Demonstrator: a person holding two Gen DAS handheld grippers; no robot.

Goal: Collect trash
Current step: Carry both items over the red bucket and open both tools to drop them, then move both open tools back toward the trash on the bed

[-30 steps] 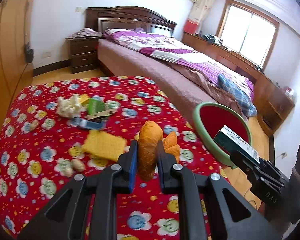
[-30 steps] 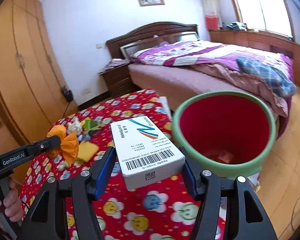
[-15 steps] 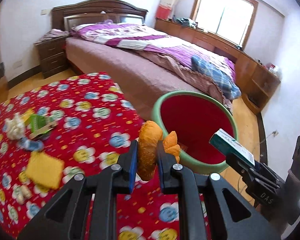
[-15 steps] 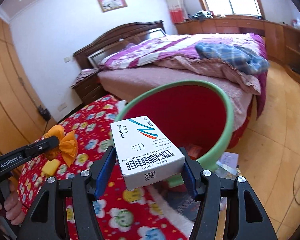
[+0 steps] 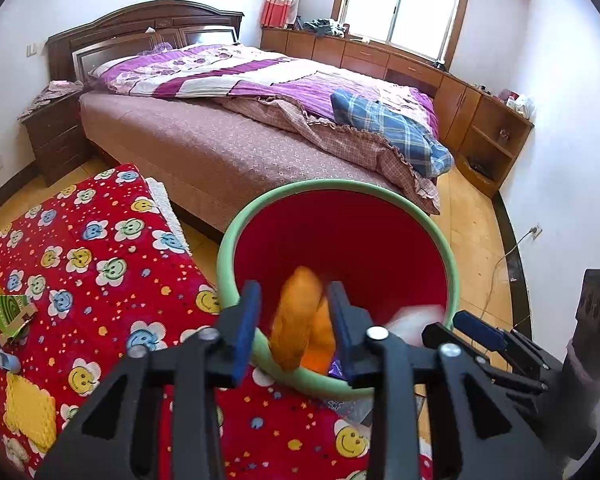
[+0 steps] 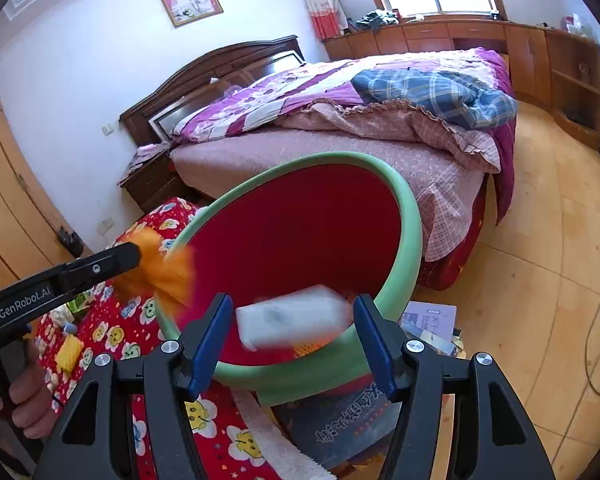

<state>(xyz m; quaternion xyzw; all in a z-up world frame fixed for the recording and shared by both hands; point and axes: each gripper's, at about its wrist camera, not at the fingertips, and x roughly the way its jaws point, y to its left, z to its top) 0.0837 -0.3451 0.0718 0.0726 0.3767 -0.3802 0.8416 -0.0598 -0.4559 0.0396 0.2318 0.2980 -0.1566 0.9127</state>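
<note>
A bin with a green rim [image 5: 340, 184] and a red inside stands beside the table. My left gripper [image 5: 294, 296] hangs over its near edge with jaws opening. The orange wrapper [image 5: 300, 316] is blurred, slipping down between the pads into the bin. My right gripper [image 6: 294, 306] is over the same bin [image 6: 412, 216], its blue pads standing wider than the white box [image 6: 292, 318]. That box is blurred and clear of both pads, dropping in. The left gripper [image 6: 132, 252] shows at the left in the right wrist view, with the orange wrapper [image 6: 168, 272] just past its tip.
The table with the red smiley cloth [image 5: 100, 240] still carries a yellow piece [image 5: 30, 408], a green packet [image 5: 8, 308] and other scraps at its left. A bed [image 5: 260, 140] lies behind the bin. Booklets [image 6: 428, 320] lie on the wooden floor under the bin.
Both grippers swung right from the table to above the bin. The left jaws have parted from the orange wrapper, and the white box has come loose from the right pads.
</note>
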